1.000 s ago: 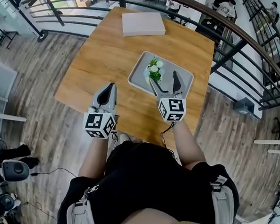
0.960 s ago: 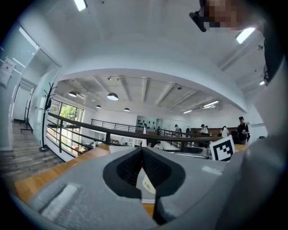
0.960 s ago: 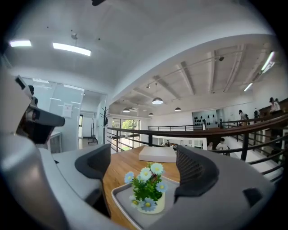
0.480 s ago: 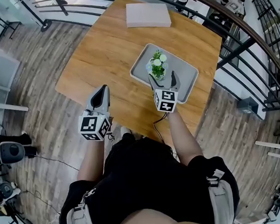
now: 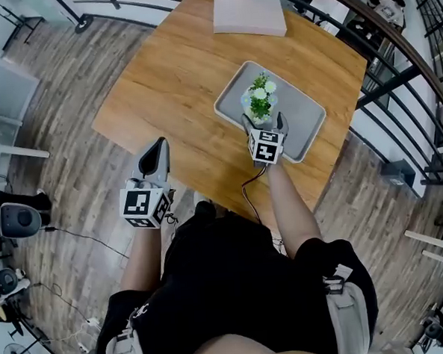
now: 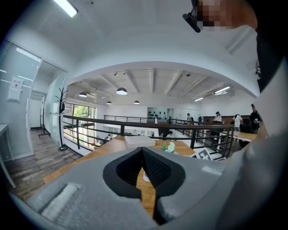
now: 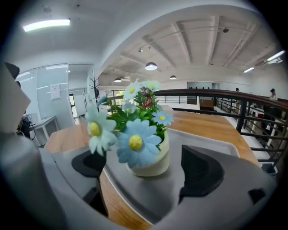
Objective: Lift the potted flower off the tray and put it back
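At the tray's near edge, the right gripper (image 5: 263, 120) (image 7: 144, 170) is standing with its jaws spread wide. They are flanking the pot, one dark ribbed pad on each side, and neither pad is pressing on it. The jaws have just been opening, with the pot between them.

The potted flower (image 5: 259, 100) (image 7: 143, 134) is sitting upright on the tray (image 5: 306, 121) (image 7: 211, 144), toward its near-left half.
- Pot: small, round, cream, smooth and slightly glossy.
- Long axis: vertical, with the stems pointing straight up.
- Blooms: pale blue daisy-like heads with yellow centres. The two largest are facing back at the right gripper, over green leaves.

The tray is a flat grey rectangle with rounded corners and a low raised rim. In the head view it is lying diagonally on the counter (image 5: 171, 86), which is warm wood-grain and matte. A flat pale rectangular slab (image 5: 247, 15) (image 6: 139, 140) is resting at the far edge. A dark metal railing (image 5: 381, 39) is curving past the far side, and grey plank flooring (image 5: 69, 137) is lying below.

The left gripper (image 5: 155, 157) (image 6: 143, 167) is holding its jaws pressed together and empty at the counter's near-left edge, well apart from the tray.

Against the frame a second back:
- The right gripper has dropped and gone forward. Its jaws were hanging over the tray in front of the plant and are now bracketing the pot.
- The left gripper has drifted slightly toward the counter's edge.
- The potted flower is keeping its spot on the tray.
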